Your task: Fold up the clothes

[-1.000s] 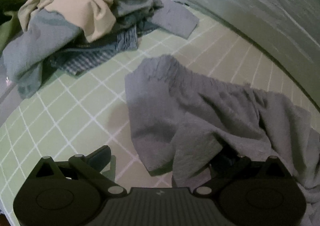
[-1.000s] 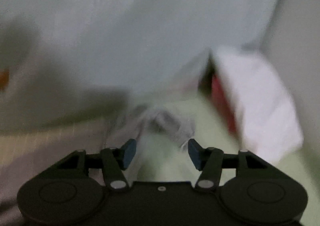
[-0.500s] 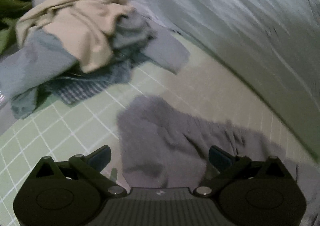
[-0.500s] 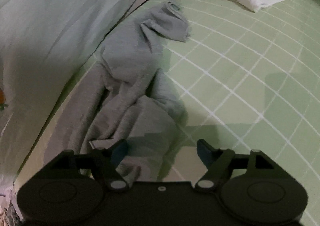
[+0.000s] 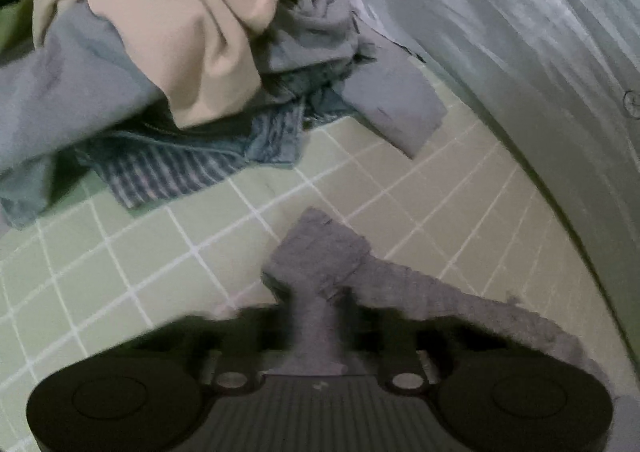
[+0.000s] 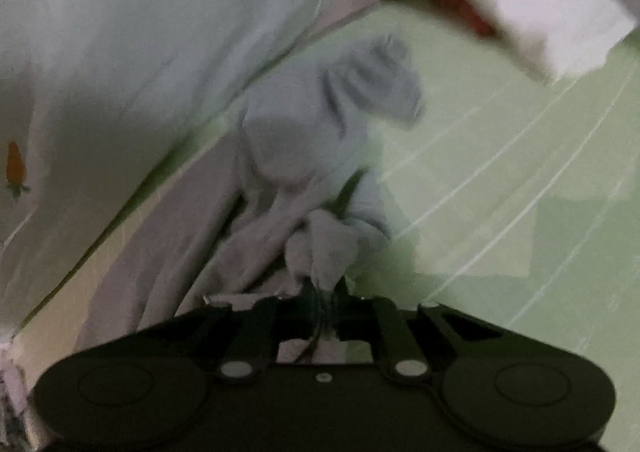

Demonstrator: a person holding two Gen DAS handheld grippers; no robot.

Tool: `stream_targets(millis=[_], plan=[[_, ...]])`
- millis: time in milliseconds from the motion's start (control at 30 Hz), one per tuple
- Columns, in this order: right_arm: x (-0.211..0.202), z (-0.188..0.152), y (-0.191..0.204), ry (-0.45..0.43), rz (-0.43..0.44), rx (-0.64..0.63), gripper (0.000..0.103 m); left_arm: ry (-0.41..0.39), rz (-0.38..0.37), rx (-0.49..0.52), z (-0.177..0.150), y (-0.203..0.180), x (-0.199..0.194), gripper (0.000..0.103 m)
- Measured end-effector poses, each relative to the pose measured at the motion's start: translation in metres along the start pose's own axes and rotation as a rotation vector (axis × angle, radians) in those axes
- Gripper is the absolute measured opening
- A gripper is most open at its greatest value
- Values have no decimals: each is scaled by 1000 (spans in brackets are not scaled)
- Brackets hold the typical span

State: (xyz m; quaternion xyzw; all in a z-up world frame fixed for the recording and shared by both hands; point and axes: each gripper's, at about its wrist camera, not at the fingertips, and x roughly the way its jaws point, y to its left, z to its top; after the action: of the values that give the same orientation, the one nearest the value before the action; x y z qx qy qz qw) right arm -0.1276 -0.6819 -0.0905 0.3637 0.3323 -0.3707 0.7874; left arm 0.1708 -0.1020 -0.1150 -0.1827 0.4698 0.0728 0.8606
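Both tongs, L [image 5: 314, 322] & R [image 6: 322, 298], just closed on grey garment [image 5: 324, 256].

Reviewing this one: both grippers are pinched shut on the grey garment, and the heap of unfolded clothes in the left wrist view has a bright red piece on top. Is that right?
Not quite. In the left wrist view the top piece of the heap of unfolded clothes is beige, not red. The rest holds: the left gripper and the right gripper have just closed on the grey garment.

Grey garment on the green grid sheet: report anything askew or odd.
The grey garment lies crumpled and twisted along the sheet's edge, not flat. Both grippers, left and right, pinch bunched fabric. Nothing looks damaged.
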Motion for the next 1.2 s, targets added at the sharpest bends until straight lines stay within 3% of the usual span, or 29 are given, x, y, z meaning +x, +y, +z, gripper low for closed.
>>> stream_targets(millis=[200, 333, 433, 567, 733, 800, 833, 867, 933, 967, 1000, 1200], plan=[[-75, 9, -49, -223, -165, 13, 7, -79, 7, 22, -8, 12, -38, 6], [-123, 1, -104, -306, -246, 79, 7, -97, 14, 20, -28, 44, -68, 5], [-139, -17, -140, -306, -276, 150, 7, -100, 41, 14, -48, 69, -89, 6], [-140, -32, -159, -253, -286, 168, 7, -115, 92, -6, -65, 98, -115, 6], [-108, -32, -134, -184, -221, 85, 10, -134, 204, -50, -68, 131, -128, 6], [-92, -29, -121, -161, -159, 59, 24, -98, 227, -75, -68, 139, -125, 12], [-89, -28, -117, -157, -136, 53, 42, -90, 231, -81, -70, 139, -126, 14], [-86, -26, -113, -152, -114, 46, 52, -87, 230, -77, -72, 139, -128, 25], [-85, -24, -110, -165, -109, 39, 54, -103, 224, -39, -79, 130, -134, 53], [-86, -24, -111, -172, -113, 38, 57, -120, 229, -15, -83, 123, -136, 73], [-88, -25, -113, -176, -121, 47, 59, -133, 229, 11, -87, 115, -138, 80], [-95, -51, -162, -148, -178, 187, 60, -144, 184, 150, -114, 71, -142, 84]])
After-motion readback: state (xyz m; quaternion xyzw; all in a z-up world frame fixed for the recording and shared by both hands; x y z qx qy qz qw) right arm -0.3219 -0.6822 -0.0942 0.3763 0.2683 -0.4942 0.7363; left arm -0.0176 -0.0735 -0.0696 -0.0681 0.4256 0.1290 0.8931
